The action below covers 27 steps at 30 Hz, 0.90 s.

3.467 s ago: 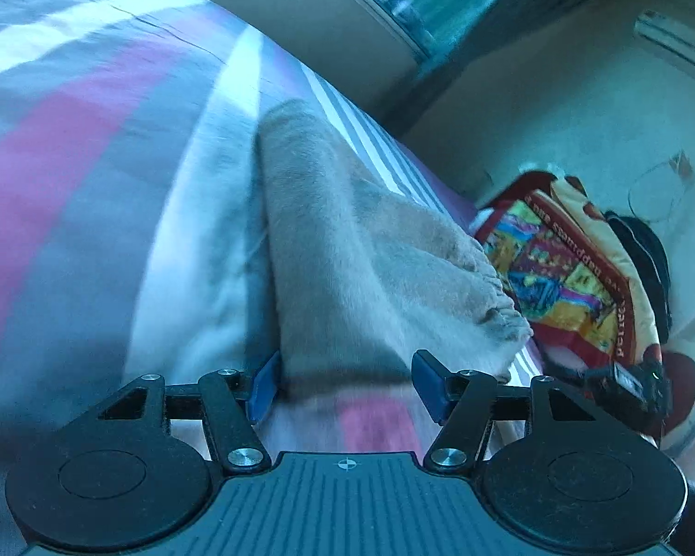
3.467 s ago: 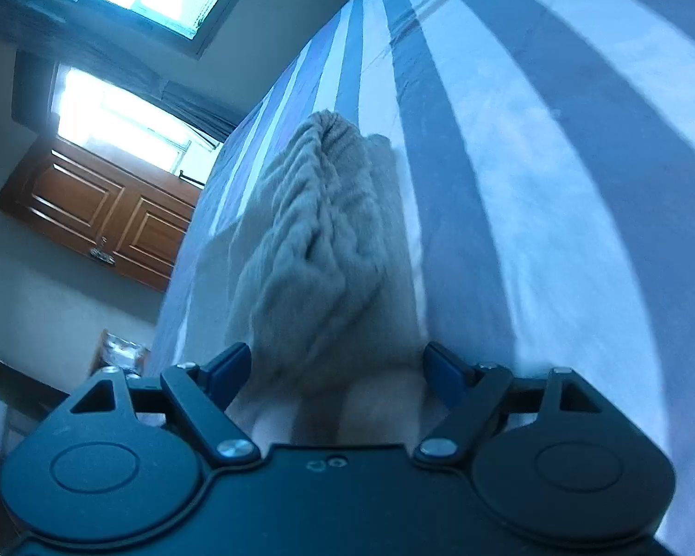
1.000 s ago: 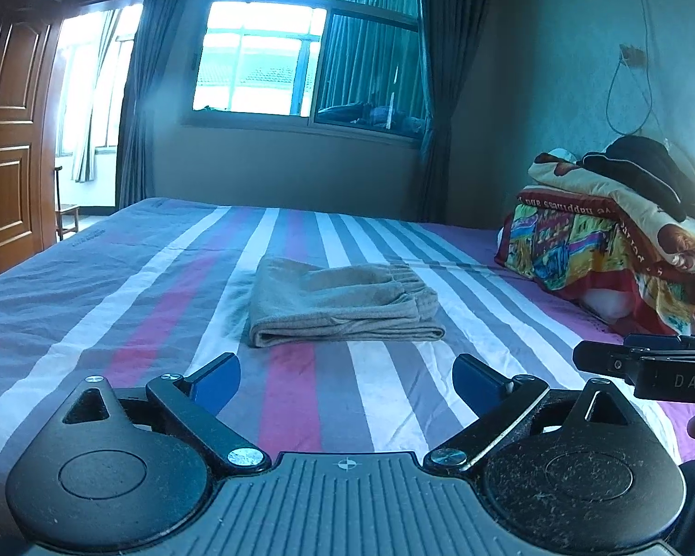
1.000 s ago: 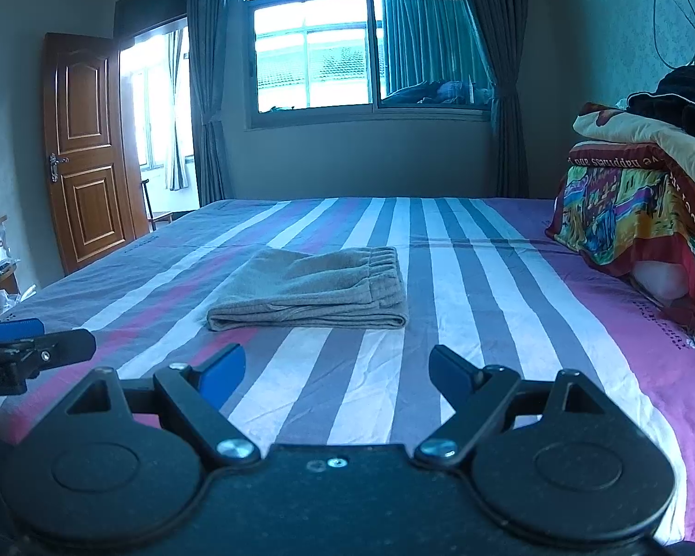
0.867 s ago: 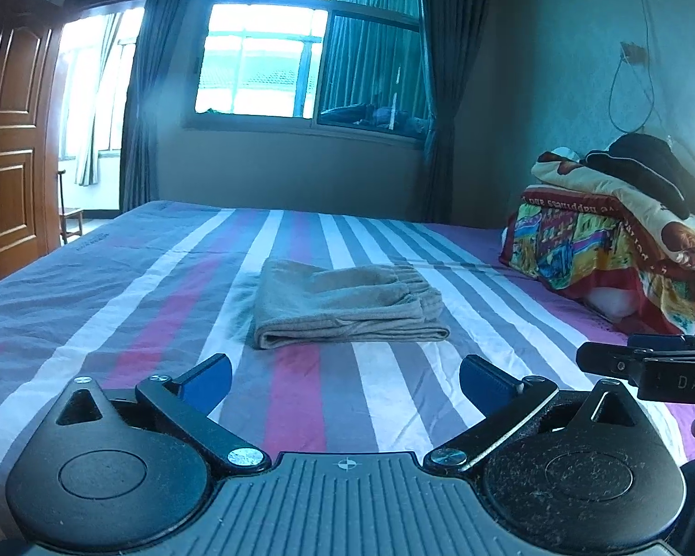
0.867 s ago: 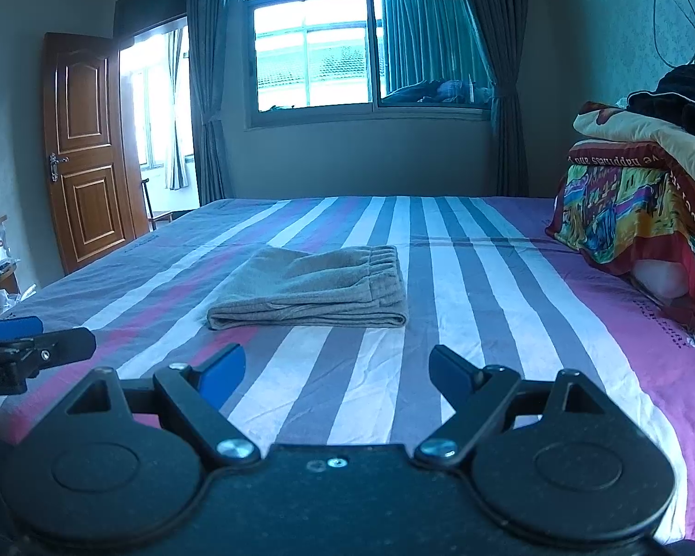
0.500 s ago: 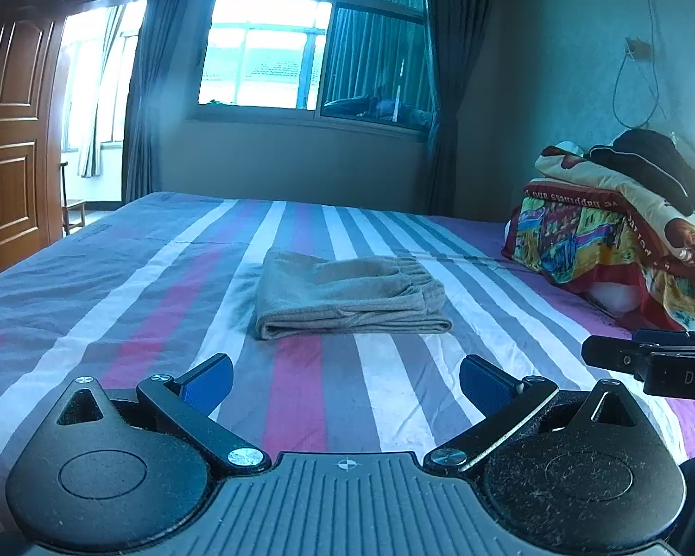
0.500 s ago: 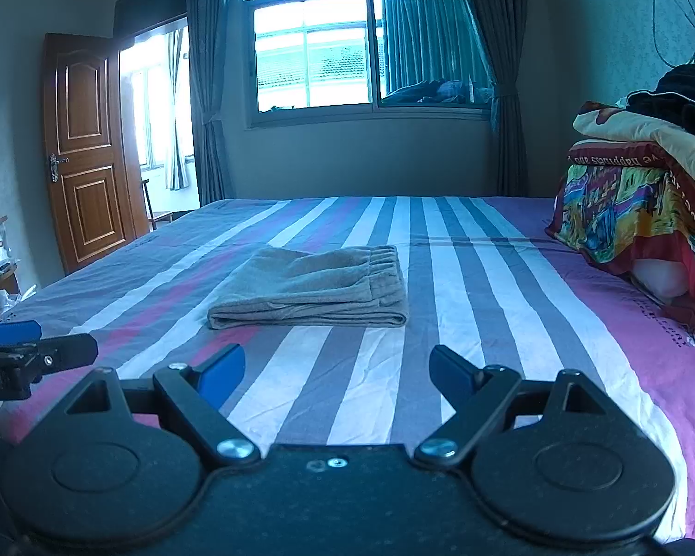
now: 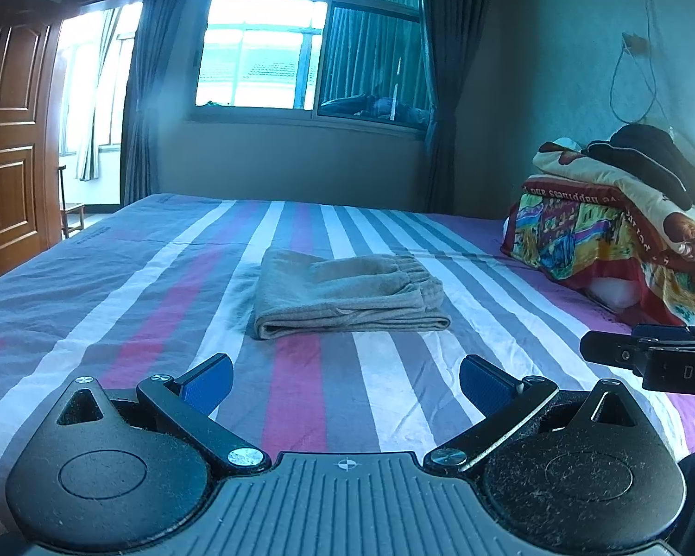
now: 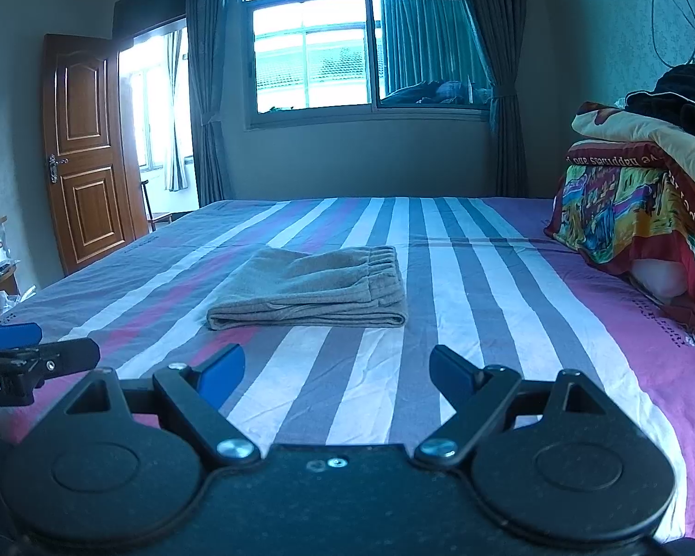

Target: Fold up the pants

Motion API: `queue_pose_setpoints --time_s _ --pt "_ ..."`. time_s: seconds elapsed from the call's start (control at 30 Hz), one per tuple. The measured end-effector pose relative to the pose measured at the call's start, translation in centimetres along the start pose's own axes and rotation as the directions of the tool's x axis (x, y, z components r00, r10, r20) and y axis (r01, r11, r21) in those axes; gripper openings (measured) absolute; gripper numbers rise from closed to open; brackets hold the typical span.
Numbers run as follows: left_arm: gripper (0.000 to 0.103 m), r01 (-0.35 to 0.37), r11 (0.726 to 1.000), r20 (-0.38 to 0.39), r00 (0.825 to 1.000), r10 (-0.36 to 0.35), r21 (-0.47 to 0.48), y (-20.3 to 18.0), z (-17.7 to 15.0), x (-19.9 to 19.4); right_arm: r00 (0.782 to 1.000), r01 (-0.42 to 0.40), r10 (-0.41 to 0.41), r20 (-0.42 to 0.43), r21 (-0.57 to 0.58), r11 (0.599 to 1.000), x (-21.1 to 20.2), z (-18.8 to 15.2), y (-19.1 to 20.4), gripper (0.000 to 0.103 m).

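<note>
On the striped bed sheet [image 9: 116, 287], in the left wrist view, the grey pants [image 9: 347, 296] lie folded into a flat rectangle near the middle of the bed, the gathered waistband toward the right and the folded edge facing the camera. The left gripper [image 9: 346, 382] hangs well short of them with its blue-padded jaws spread wide and nothing between them (only bare sheet shows in the gap). At the right edge the tip of the right gripper [image 9: 648, 356] pokes in, beside a pile of colourful blankets [image 9: 602, 227] with dark clothing on top. A window [image 9: 310, 41] with dark curtains fills the far wall.

In the right wrist view, the same folded pants [image 10: 310, 289] rest apart from both tools, on the bed sheet [image 10: 509, 287]. The right gripper [image 10: 337, 373] also stands spread and empty. The left gripper's tip [image 10: 23, 352] shows at the left edge, and a wooden door [image 10: 88, 148] stands open beyond it.
</note>
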<state>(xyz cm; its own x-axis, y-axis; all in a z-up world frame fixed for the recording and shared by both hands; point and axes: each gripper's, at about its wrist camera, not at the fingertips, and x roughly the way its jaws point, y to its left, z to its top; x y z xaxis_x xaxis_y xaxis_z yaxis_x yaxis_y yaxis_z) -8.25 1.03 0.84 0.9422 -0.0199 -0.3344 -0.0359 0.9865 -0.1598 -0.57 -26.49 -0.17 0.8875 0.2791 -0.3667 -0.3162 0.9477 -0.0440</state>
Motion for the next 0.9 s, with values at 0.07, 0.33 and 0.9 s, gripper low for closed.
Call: queue_pose_setpoints --time_s 0.07,0.33,0.9 --pt "0.103 0.001 1.0 -0.001 1.0 -0.001 0.003 0.05 0.06 0.03 1.0 0.0 0.0 0.0 0.0 1.0 -0.03 0.02 0.05 0.086" --pt "0.103 0.006 1.0 -0.004 1.0 -0.006 0.01 -0.08 0.01 -0.09 1.0 -0.001 0.001 0.002 0.002 1.0 -0.05 0.08 0.16 0.086" --pt "0.103 0.011 1.0 -0.008 1.0 -0.01 0.018 -0.35 0.02 -0.09 1.0 -0.006 0.006 0.003 0.002 1.0 0.02 0.11 0.22 0.087"
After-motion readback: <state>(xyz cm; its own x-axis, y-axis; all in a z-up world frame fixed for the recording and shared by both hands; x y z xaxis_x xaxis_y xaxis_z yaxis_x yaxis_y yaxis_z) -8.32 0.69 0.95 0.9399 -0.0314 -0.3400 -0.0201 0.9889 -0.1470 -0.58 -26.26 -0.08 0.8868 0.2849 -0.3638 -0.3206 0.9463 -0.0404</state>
